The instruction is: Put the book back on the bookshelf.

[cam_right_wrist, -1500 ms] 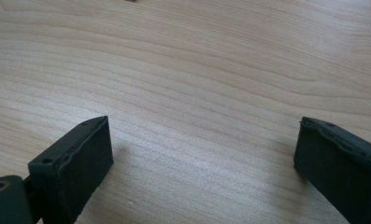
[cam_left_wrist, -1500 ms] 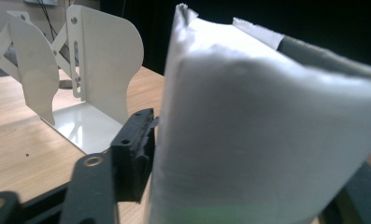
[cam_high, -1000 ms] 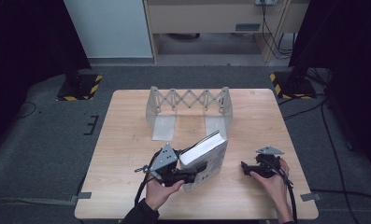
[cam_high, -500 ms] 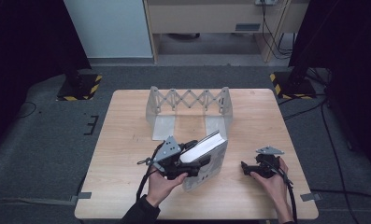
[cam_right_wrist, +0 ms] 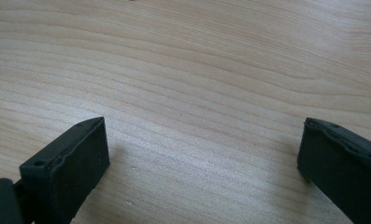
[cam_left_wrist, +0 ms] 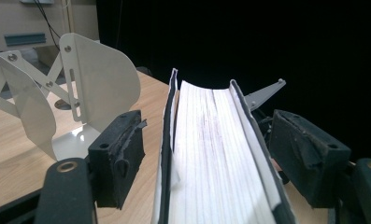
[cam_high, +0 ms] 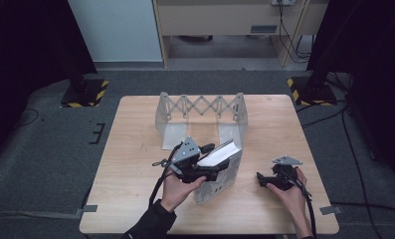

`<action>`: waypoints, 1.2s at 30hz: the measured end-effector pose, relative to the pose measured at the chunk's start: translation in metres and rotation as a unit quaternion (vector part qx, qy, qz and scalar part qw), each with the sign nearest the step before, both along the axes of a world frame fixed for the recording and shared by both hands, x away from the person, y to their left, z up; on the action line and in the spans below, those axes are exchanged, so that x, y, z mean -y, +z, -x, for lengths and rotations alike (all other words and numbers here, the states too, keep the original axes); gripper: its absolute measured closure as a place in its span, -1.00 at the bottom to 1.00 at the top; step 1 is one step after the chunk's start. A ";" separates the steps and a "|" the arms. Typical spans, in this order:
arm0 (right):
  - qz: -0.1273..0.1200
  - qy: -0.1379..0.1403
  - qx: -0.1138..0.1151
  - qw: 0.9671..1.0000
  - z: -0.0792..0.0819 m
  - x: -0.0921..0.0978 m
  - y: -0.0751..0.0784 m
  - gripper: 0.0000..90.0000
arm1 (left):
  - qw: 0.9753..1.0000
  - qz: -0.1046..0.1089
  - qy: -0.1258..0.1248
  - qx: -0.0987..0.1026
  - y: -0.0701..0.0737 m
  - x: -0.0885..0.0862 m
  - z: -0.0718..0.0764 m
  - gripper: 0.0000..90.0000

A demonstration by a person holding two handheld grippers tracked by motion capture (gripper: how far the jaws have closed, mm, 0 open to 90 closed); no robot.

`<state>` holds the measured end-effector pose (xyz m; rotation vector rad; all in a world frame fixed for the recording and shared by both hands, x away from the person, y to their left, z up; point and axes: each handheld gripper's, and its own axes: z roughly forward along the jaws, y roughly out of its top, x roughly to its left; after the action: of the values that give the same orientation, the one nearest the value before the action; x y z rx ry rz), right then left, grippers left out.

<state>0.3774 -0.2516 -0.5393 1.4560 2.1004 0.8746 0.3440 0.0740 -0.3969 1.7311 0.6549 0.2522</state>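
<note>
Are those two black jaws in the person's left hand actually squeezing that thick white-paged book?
Apart. In the left gripper view, the left gripper straddles the thick white-paged book with dark covers, with a visible gap between each pad and its cover.

My left tongs point(cam_high: 212, 172) are black, with a grey three-cornered plate on top and a black cable behind. The pads point(cam_left_wrist: 117, 158) are worn rubber with small screw holes. My right tongs point(cam_high: 261, 179) look the same. My left sleeve point(cam_high: 150, 224) is dark.
</note>
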 end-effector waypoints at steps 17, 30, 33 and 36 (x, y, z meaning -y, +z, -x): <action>-0.002 -0.004 -0.002 1.000 0.000 -0.001 0.000 -0.94 | 0.999 -0.033 -0.007 0.028 0.000 0.003 0.001 -0.78; -0.001 -0.001 -0.002 1.000 0.000 -0.001 0.000 -0.94 | 0.999 -0.046 0.002 0.023 0.001 0.004 0.003 -0.21; -0.001 -0.001 -0.002 1.000 0.000 -0.001 0.000 -0.94 | 0.999 -0.049 -0.002 0.020 0.001 0.005 0.004 -0.16; -0.001 -0.001 -0.002 1.000 0.000 -0.001 0.000 -0.94 | 0.999 -0.049 -0.004 0.020 0.001 0.005 0.004 -0.14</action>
<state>0.3769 -0.2503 -0.5392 1.4618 2.1000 0.8743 0.3397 0.0692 -0.3957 1.8171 0.6135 0.3171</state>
